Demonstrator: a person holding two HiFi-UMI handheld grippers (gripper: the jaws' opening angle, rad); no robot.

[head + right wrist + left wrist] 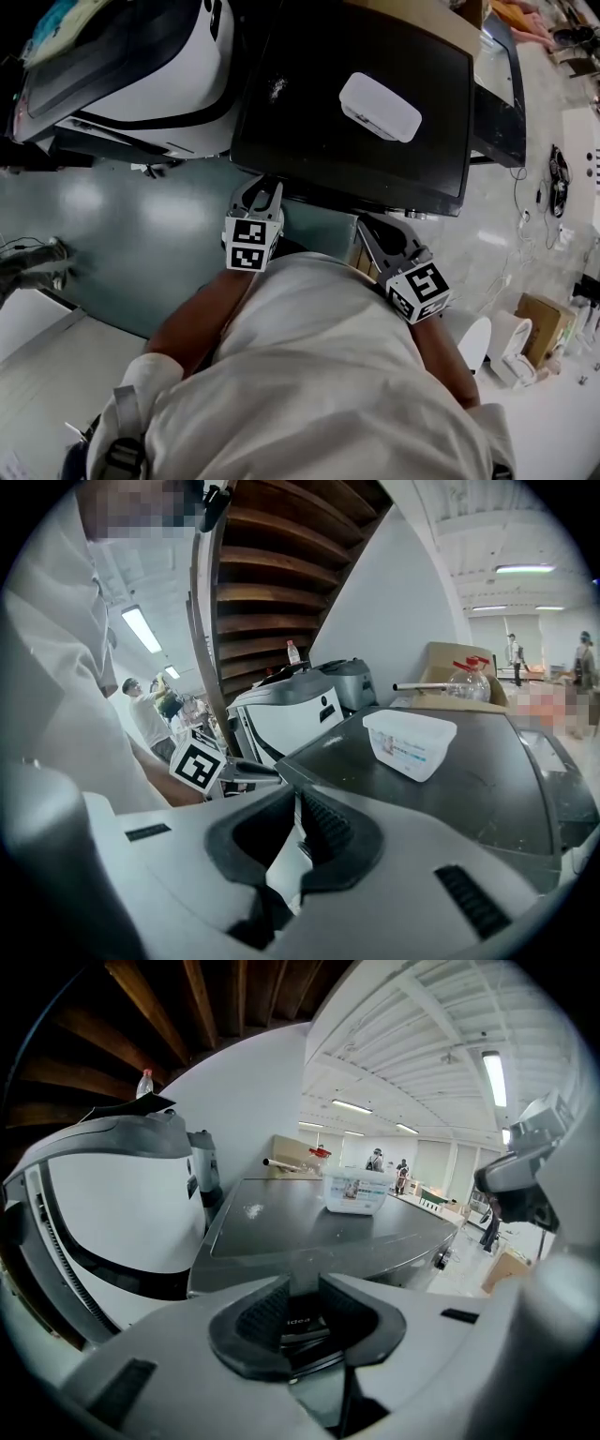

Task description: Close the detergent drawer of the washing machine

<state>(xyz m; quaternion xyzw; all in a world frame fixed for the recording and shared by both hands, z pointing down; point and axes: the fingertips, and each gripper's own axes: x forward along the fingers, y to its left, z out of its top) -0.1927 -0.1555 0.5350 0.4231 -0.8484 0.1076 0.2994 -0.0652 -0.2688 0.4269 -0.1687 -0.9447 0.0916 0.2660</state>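
The dark grey washing machine (pixel 356 141) fills the middle of the head view, with a white plastic box (pixel 380 106) on its lid. Both grippers are at its near front edge. My left gripper (pixel 260 195) points at the front panel. In the left gripper view its jaws (pixel 303 1321) stand a little apart, and the dark drawer front (pixel 305 1328) with pale lettering shows in the gap. I cannot see the pads pressing on it. My right gripper (pixel 377 230) is beside it to the right. Its jaws (pixel 298 822) show only a narrow gap with a pale surface behind.
A white rounded appliance (pixel 141 66) stands against the washer's left side, with a bottle (pixel 144 1083) on top. Wooden stair undersides (pixel 272 555) hang overhead. A cardboard box (pixel 539 323) and white objects sit on the floor at right. People stand far off in the hall.
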